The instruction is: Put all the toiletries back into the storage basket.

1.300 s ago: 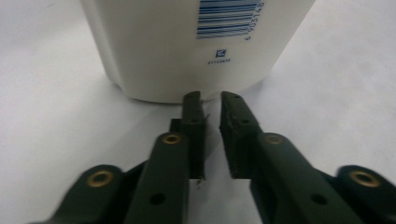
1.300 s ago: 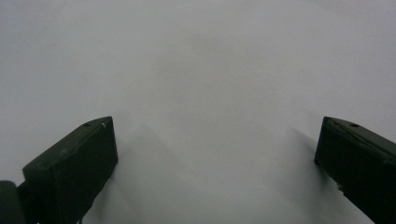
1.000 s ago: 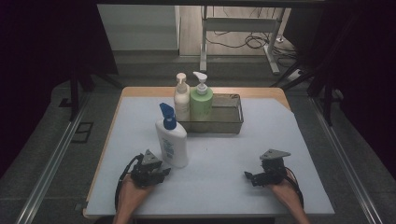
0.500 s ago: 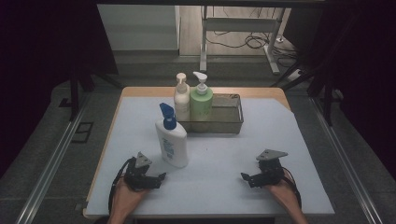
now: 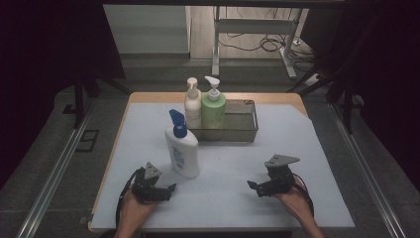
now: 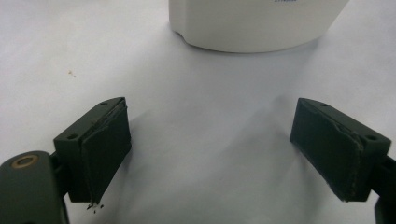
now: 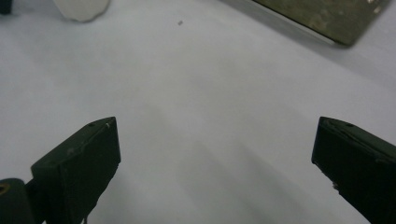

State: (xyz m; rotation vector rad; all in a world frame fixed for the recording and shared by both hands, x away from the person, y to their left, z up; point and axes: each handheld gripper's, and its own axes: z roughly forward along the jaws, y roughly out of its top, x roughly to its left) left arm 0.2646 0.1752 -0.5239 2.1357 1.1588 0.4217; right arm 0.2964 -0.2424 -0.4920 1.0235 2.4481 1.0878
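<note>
Left gripper (image 5: pixel 168 188): jaws spread wide with nothing between them; they have just been opening, and the left gripper view shows only bare mat between the pads (image 6: pixel 100 154).
White bottle (image 5: pixel 182 148): blue pump top, upright on the mat, just ahead of the left gripper and slightly to its right, apart from the jaws; in the left gripper view its rounded base (image 6: pixel 257 23) sits straight ahead beyond the open pads, not touching them.
Right gripper (image 5: pixel 253 186): jaws wide apart and empty, held by the person's right hand (image 5: pixel 292 201), pointing across the mat toward the left gripper.
Metal tray (image 5: pixel 247 121): well ahead of both grippers at the far side of the mat; a dark corner of it (image 7: pixel 327 18) shows ahead and to the right of the right gripper's jaws.
Cream bottle (image 5: pixel 192 104): upright at the tray's left end, beyond the white bottle as seen from the left gripper.
Green bottle (image 5: pixel 213 106): upright, touching or just beside the cream bottle on its right.
Mat (image 5: pixel 223 168): pale, lies under both grippers and all the bottles.
Left hand (image 5: pixel 132 210): behind the left gripper, at the near edge of the table.
</note>
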